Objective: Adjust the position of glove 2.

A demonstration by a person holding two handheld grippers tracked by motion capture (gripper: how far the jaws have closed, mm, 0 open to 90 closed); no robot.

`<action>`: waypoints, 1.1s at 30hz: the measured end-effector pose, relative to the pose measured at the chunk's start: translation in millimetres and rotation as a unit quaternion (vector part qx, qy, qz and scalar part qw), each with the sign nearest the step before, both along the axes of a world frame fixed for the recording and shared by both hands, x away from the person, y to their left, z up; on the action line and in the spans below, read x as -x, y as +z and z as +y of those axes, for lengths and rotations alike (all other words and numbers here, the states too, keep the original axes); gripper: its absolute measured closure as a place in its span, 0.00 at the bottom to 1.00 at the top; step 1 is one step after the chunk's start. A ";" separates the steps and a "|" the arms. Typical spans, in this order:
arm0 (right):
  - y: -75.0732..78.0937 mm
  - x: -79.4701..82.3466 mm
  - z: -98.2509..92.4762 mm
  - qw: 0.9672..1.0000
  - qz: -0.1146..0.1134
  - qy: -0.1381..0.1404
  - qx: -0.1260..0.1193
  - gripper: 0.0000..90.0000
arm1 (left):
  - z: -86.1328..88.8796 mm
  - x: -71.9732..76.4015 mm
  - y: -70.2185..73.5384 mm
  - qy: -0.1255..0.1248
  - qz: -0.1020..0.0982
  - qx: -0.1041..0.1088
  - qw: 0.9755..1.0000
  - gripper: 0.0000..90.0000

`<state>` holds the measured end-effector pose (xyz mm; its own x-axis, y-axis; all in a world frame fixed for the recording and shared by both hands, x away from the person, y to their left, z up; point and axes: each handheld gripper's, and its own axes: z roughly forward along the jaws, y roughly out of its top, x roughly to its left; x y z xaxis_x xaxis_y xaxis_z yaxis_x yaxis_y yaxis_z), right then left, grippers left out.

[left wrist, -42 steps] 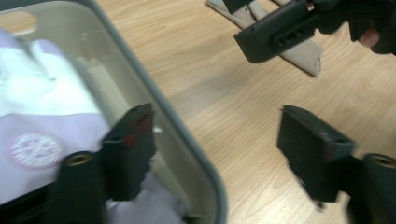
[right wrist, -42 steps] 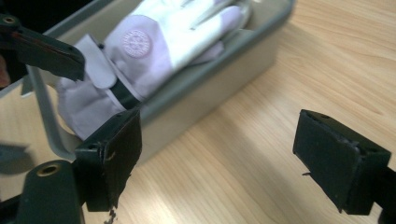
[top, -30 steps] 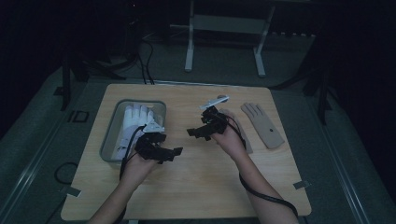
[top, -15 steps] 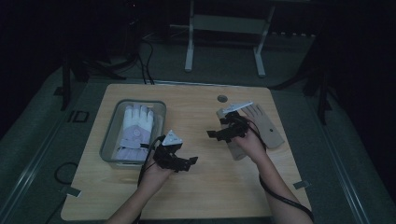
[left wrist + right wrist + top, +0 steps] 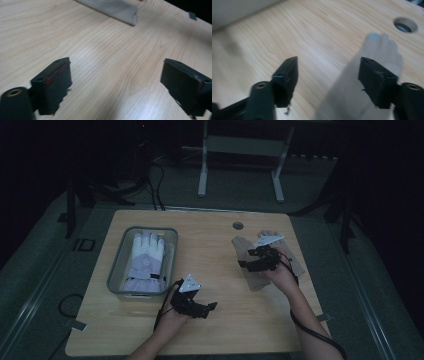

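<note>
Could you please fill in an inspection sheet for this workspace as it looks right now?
Surface: wooden table, round hole near far edge.
Job's things: beige glove flat on table; white glove in clear tray.
Clutter: nothing seen.
Grippers: left gripper open above bare wood; right gripper open over beige glove, jaws just closing, not pressing it.
Cables: black cable trails from right gripper.
Surroundings: dark; metal stand behind table.

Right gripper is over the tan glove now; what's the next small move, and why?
Probably lower the right gripper a little and close on the tan glove. Its jaws have just been closing but stand apart, one finger over the glove, the other over bare table; nothing is gripped yet. The other glove already lies in the tray, and the left gripper is open.
</note>
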<state>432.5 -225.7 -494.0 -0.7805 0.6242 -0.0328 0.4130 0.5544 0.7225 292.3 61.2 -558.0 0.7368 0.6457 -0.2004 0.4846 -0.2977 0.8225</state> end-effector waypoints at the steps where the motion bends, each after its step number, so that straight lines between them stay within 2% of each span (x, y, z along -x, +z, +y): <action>1: -2.4 -2.1 -3.6 1.000 -0.001 -0.002 0.003 0.40 | 0.3 0.4 -2.5 0.003 0.003 0.001 1.000 0.04; 4: -10.2 -7.4 -12.3 1.000 0.004 -0.007 0.012 0.40 | 3.3 0.8 -7.1 0.010 0.003 0.003 1.000 0.02; 6: -15.3 -10.5 -16.6 1.000 0.002 -0.010 0.021 0.40 | 5.6 1.2 -7.5 0.016 -0.005 0.003 1.000 0.02; 10: -24.2 -16.0 -22.7 0.999 -0.001 -0.012 0.035 0.40 | 8.4 2.5 -7.4 0.021 -0.018 0.015 0.999 0.02; 12: -29.6 -20.3 -24.8 0.999 0.004 -0.014 0.037 0.40 | 7.9 2.6 -7.6 0.019 -0.021 0.013 1.000 0.02; 16: -38.2 -25.8 -24.5 0.999 0.007 -0.008 0.037 0.40 | 7.2 4.7 -7.6 0.016 -0.032 0.012 0.999 0.02; 20: -44.7 -29.7 -22.7 0.999 0.005 -0.011 0.051 0.41 | 7.7 4.8 -7.7 0.016 -0.037 0.014 0.999 0.02; 22: -54.1 -35.8 -21.8 0.997 0.014 -0.019 0.069 0.42 | 7.9 5.3 -7.4 0.018 -0.040 0.013 0.999 0.02; 23: -55.9 -36.9 -22.6 0.998 0.022 -0.019 0.058 0.43 | 8.1 5.6 -7.3 0.018 -0.042 0.017 0.999 0.02; 25: -56.0 -38.6 -24.6 0.998 0.031 -0.025 0.049 0.50 | 8.3 5.8 -6.9 0.019 -0.045 0.014 0.999 0.02; 27: -54.7 -37.8 -23.0 0.998 0.035 -0.031 0.047 0.63 | 8.5 5.7 -6.8 0.018 -0.045 0.015 0.999 0.02; 30: -52.6 -33.3 -15.5 0.997 0.040 -0.035 0.055 0.80 | 8.3 5.8 -7.2 0.019 -0.047 0.017 0.999 0.02; 33: -51.9 -28.4 -6.7 0.996 0.050 -0.051 0.045 0.88 | 8.4 6.1 -7.6 0.019 -0.047 0.021 0.998 0.02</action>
